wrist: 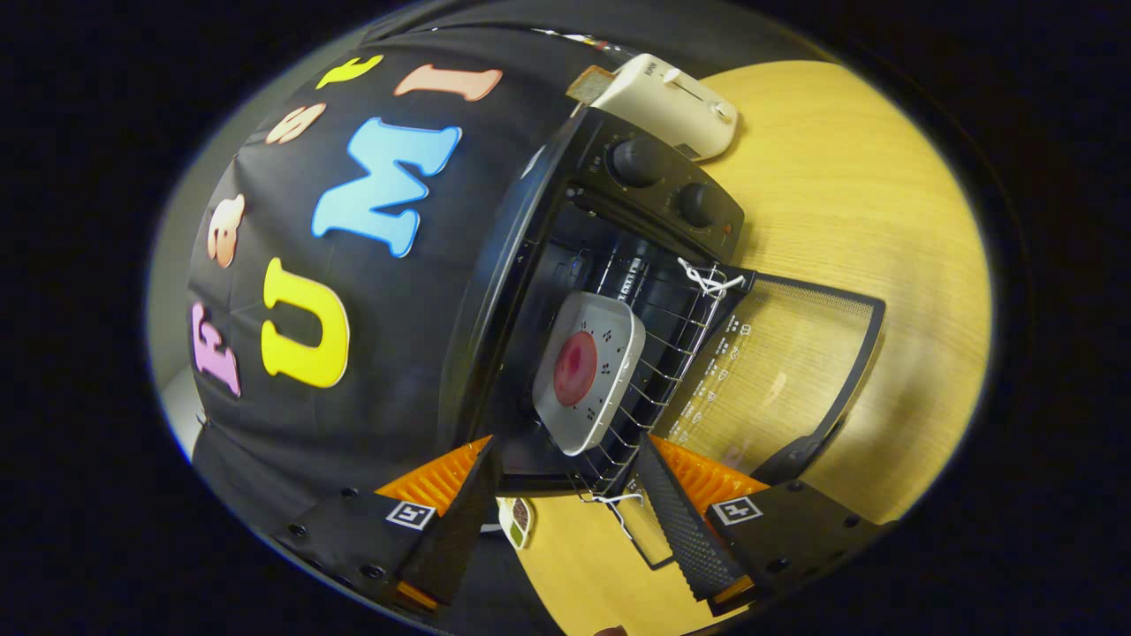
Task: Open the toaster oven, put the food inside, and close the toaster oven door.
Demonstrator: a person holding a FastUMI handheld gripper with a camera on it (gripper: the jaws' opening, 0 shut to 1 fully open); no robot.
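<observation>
- Black toaster oven (636,190) sits on the wooden table (848,177), rolled sideways in the gripper view; its glass door (778,371) is fully down.
- Grey plate (590,371) with red food (575,369) rests on the wire rack (658,353) inside.
- Gripper (565,495) fingers are spread wide, holding nothing, just near of the rack.
- Opening and loading look done; closing the door is left.
- White toaster (671,102) stands beyond the oven.
</observation>
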